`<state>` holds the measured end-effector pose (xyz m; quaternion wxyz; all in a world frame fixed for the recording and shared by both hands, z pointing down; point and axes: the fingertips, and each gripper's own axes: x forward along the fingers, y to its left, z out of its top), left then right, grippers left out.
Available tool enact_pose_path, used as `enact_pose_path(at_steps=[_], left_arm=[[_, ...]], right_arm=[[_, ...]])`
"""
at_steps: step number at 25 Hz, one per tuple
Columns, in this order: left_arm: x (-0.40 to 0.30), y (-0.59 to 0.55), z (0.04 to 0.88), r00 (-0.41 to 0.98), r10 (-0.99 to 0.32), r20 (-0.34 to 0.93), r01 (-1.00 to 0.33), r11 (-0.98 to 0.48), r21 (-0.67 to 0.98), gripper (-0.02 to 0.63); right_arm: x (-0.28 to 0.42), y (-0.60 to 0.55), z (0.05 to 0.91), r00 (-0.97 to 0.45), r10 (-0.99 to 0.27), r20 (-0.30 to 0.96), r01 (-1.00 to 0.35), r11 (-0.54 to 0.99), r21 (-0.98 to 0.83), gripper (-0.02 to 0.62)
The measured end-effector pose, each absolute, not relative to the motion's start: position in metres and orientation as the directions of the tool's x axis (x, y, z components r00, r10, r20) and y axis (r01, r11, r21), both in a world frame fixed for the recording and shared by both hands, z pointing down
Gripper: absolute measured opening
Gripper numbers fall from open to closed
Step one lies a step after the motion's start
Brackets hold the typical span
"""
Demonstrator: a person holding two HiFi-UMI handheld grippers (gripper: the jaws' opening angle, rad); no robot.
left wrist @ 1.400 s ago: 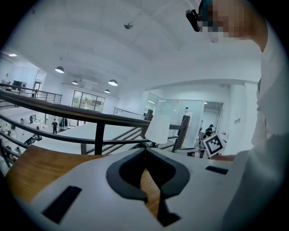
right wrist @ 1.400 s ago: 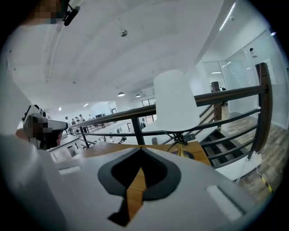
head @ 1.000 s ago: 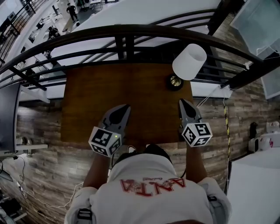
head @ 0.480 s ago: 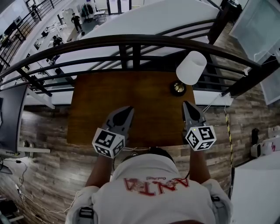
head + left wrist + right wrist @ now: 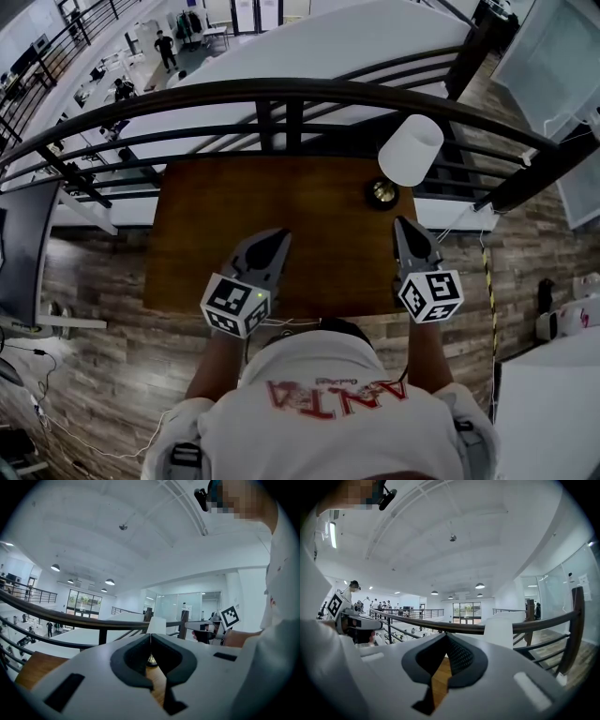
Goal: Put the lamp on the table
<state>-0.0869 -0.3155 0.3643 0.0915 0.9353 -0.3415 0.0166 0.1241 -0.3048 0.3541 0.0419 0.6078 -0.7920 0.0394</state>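
Head view: wooden table (image 5: 206,234) stands against a dark railing (image 5: 281,92). The lamp (image 5: 410,150) is upright at the table's far right corner. Its white shade leans out over the far edge toward the railing, and its round brass base (image 5: 382,193) sits on the wood just inside that corner.

Left gripper (image 5: 279,234) is above the near edge, left of centre, pointing toward the far edge. Left gripper view: jaws pressed together, tips meeting, nothing between them. Only bare wood and the lamp's base show through the gap behind the tips.

Right gripper (image 5: 401,222) is over the near right part of the table, nose aimed at the lamp's base, near it but clear of it. Right gripper view: jaws pressed together, empty, with table wood visible below the pads and the shade to the right beyond them.

Neither gripper touches the lamp. The marker cubes on both grippers sit over the near edge.
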Motion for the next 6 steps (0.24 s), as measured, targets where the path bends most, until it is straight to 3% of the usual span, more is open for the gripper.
enact_pose_path(at_steps=[6], left_arm=[[-0.086, -0.314, 0.3701, 0.772, -0.628, 0.098, -0.635, -0.755, 0.165, 0.009]], right_arm=[[0.1262, -0.3021, 0.3575, -0.252, -0.96, 0.122, -0.968, 0.25, -0.025, 0.002]])
